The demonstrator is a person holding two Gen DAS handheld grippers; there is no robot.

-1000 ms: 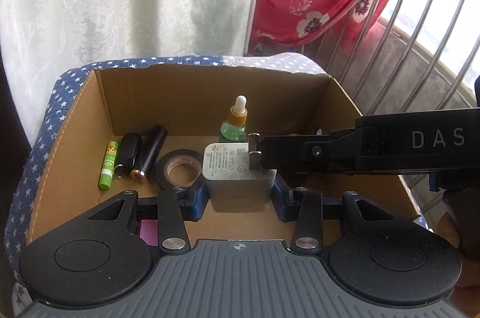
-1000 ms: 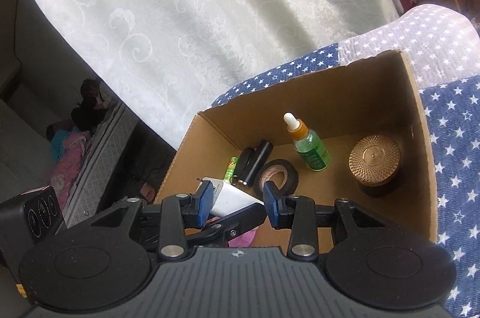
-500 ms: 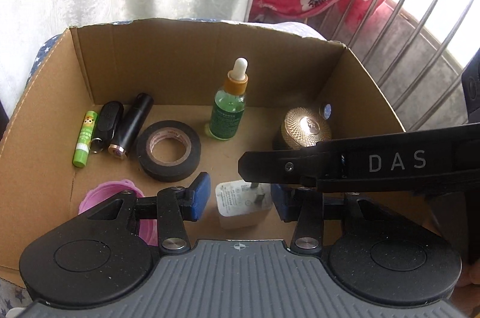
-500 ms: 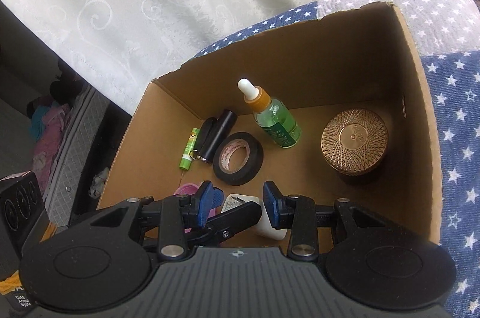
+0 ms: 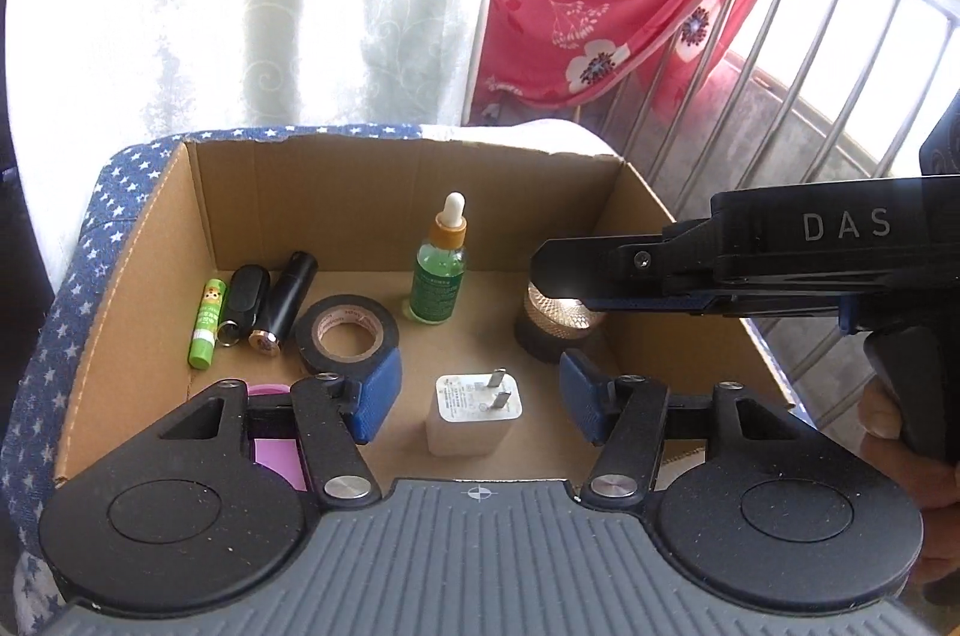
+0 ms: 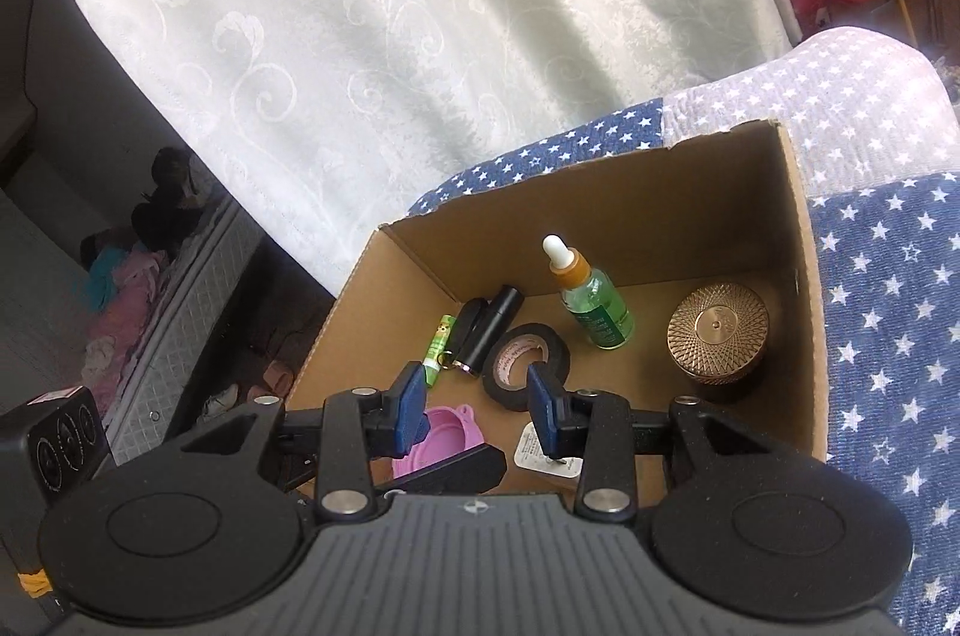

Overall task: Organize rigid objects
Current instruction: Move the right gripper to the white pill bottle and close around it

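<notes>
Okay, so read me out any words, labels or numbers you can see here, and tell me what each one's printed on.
"DAS": white letters on the side of the right gripper, seen from the left wrist view.
White charger: grey print on its pronged face, too small to read.
Green dropper bottle: label text blurred.
Green stick: a cartoon face and print, unreadable.
Black tape roll: print on its inner core, unreadable.

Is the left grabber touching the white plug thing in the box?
Apart. In the left wrist view the left gripper is opening, and bare cardboard shows between each blue pad and the white charger, which stands alone on the box floor.
</notes>
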